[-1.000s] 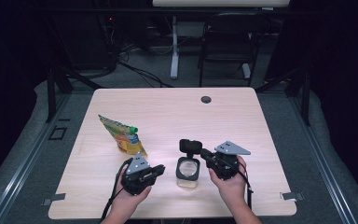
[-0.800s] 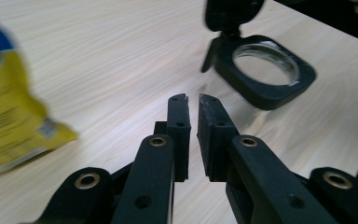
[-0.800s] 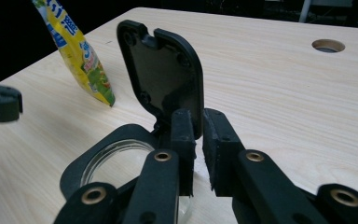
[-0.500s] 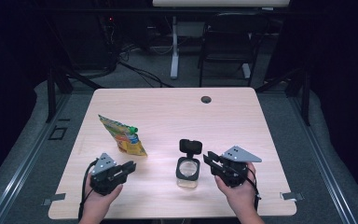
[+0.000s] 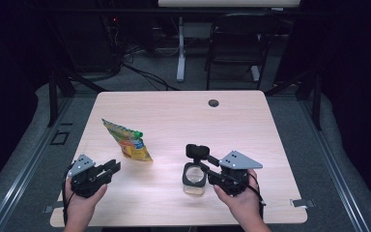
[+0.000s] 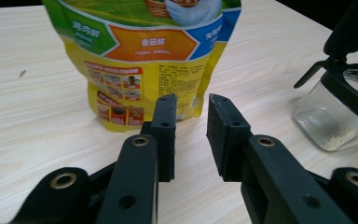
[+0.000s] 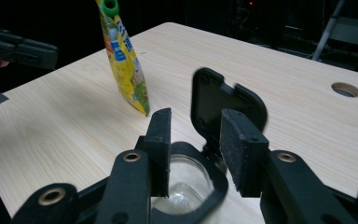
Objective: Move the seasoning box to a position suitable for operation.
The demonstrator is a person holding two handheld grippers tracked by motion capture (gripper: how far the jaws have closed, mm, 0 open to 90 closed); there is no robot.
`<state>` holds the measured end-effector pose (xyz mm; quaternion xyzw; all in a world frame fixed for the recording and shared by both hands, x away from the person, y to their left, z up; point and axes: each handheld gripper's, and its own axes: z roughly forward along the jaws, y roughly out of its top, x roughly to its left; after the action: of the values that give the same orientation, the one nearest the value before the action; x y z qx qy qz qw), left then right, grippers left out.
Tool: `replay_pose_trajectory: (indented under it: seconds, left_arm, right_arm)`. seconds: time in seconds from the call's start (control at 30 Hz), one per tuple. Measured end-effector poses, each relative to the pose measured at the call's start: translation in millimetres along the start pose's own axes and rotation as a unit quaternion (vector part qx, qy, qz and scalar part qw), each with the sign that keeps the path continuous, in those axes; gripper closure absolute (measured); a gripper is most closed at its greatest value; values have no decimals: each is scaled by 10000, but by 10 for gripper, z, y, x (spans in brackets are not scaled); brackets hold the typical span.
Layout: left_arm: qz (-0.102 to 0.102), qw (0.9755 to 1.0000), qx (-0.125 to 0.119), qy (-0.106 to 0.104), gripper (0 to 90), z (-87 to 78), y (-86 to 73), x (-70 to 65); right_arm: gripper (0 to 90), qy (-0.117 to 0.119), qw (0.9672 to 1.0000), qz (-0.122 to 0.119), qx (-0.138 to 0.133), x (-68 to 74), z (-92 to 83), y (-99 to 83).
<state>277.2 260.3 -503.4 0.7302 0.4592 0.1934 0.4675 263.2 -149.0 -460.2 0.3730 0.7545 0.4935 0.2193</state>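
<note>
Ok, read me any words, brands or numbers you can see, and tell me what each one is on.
Pouch, orange arrow and blue panel: Chinese characters, too blurred to quote.
Pouch, small panels lower down: print too small to read.
Glass jar: no text.

Each hand carries a black gripper, the left gripper (image 5: 107,169) and the right gripper (image 5: 204,162), both built of matte black links. A grey three-cornered plate (image 5: 240,160) sits on top of the right one, and a smaller grey plate tops the left. A black cable trails from each body past the wrist. Seen close, the jaws are flat black blocks with a rough, grainy pad face, pinned to their arms by brass-ringed pivot holes and small dark screws. Forearms are bare, without sleeves.
</note>
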Motion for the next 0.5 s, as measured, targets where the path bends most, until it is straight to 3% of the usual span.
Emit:
replay_pose_trajectory:
  seconds: [0.23, 0.5]
  left_arm:
    - [-165, 9998, -11, 76, 684, -68, 2, 146]
    - [-300, 9995, -49, 100, 658, -115, 11, 241]
  right_arm:
    - [582, 82, 9998, -175, 1, 122, 134, 124]
    - [635, 265, 9992, -284, -30, 247, 353, 290]
